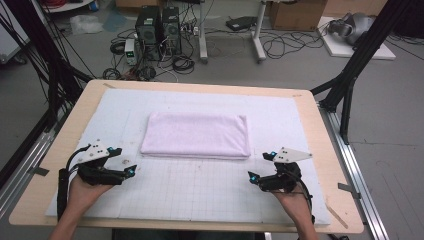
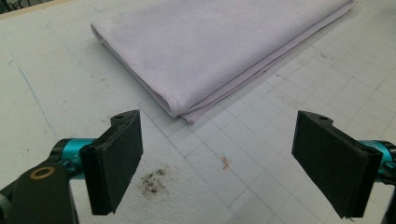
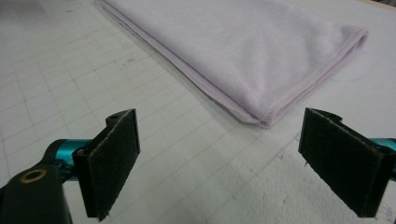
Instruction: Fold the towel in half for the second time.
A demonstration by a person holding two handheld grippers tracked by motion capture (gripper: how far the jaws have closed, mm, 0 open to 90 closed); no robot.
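- The folded towel (image 1: pixel 196 135) lies mid-mat (image 1: pixel 210 190), untouched.
- Left gripper (image 1: pixel 121 159) and right gripper (image 1: pixel 261 166) hover near its front corners, jaws wide apart, holding nothing.
- I'd pinch every layer at each corner.

Light wooden table (image 1: pixel 320 150), white gridded mat (image 1: pixel 200 190) covering most of its top, folded pale lilac towel (image 1: pixel 197 135) lying flat on the mat's far middle, dark smudge (image 2: pixel 154 179) and small red mark (image 2: pixel 226 162) on the mat near the towel's corner
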